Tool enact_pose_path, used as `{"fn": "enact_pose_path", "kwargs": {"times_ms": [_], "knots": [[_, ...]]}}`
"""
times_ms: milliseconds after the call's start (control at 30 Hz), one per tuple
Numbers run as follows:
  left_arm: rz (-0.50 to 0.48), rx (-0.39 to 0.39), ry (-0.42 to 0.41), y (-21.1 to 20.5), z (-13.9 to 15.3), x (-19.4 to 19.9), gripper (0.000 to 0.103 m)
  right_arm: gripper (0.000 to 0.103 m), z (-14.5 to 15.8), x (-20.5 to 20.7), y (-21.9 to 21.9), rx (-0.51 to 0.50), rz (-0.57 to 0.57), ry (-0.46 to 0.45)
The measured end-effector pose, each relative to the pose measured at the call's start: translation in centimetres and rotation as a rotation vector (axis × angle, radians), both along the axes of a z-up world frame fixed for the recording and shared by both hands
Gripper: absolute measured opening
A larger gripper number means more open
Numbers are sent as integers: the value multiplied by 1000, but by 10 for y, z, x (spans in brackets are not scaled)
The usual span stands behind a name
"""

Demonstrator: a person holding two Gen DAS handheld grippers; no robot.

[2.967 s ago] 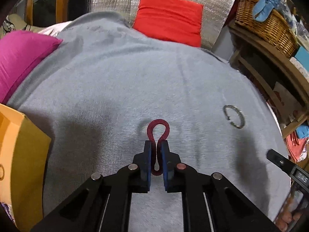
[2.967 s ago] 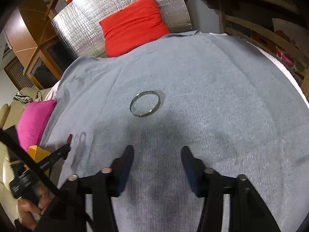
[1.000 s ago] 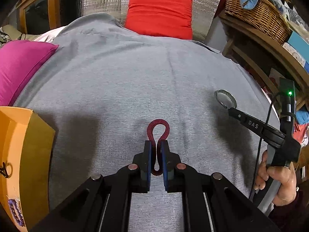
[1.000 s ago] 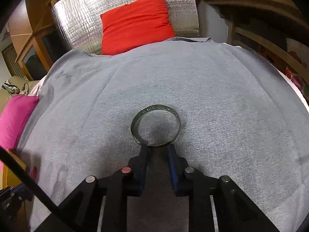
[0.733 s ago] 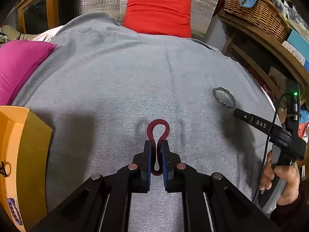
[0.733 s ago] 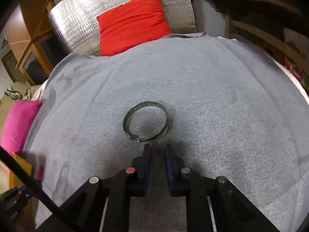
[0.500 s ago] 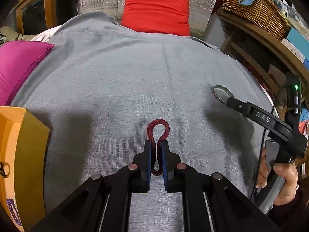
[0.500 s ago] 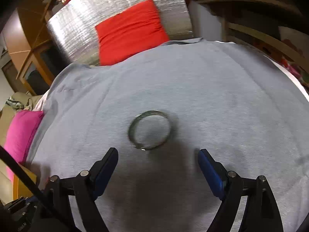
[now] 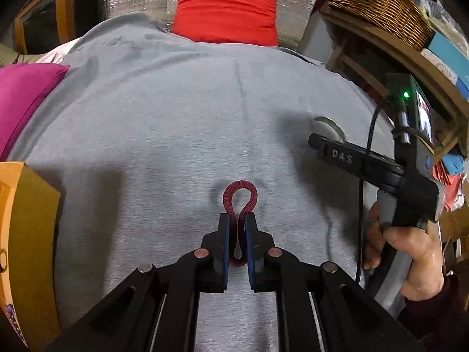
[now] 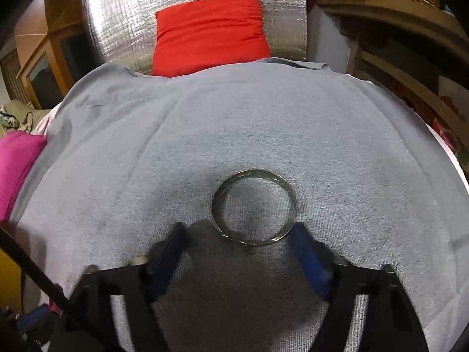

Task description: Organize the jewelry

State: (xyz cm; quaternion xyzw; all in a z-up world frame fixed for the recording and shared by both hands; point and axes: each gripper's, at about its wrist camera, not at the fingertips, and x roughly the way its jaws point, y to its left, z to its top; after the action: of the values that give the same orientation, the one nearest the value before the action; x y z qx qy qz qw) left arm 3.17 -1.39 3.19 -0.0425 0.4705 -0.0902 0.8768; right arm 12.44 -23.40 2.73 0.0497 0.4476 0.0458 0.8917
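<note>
Right hand-held gripper (image 10: 239,236) spread wide again after closing short of the silver bangle (image 10: 254,207), now straddling it on the grey cloth (image 10: 263,123): regrasp underway. Left hand-held gripper (image 9: 236,223) unchanged, clamped on red bracelet (image 9: 239,196).

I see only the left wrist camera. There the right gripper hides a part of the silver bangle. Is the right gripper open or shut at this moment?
Observer: Open. The right gripper is spread wide and grips nothing.
Operator: Where does the bangle lie relative to it?
Observer: The silver bangle lies flat on the grey cloth. Its near rim sits between the fingertips, closer to the finger on the picture's right. That finger is blurred, so I cannot tell whether it touches the bangle.
</note>
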Motion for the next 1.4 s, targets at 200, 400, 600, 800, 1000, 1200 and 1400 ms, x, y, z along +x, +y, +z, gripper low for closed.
{"fn": "enact_pose_path", "kwargs": {"times_ms": [200, 400, 600, 800, 1000, 1200, 1400], "knots": [[1, 21, -8, 3, 3, -5, 10, 49, 2, -4, -8, 46, -17, -14], [15, 34, -26, 12, 10, -13, 10, 12, 4, -13, -23, 98, -27, -2], [14, 32, -33, 15, 14, -17, 10, 11, 6, -27, -49, 178, -60, 28], [0, 42, -41, 14, 17, -19, 10, 14, 7, -40, -74, 273, -102, 64], [-4, 63, -116, 18, 31, -42, 10, 26, 20, -68, -94, 303, -106, 56], [32, 26, -170, 29, 45, -93, 10, 26, 54, -122, -130, 407, -124, -37], [45, -42, -241, 23, 81, -116, 10, 56, 113, -170, -171, 496, -190, -283]]}}
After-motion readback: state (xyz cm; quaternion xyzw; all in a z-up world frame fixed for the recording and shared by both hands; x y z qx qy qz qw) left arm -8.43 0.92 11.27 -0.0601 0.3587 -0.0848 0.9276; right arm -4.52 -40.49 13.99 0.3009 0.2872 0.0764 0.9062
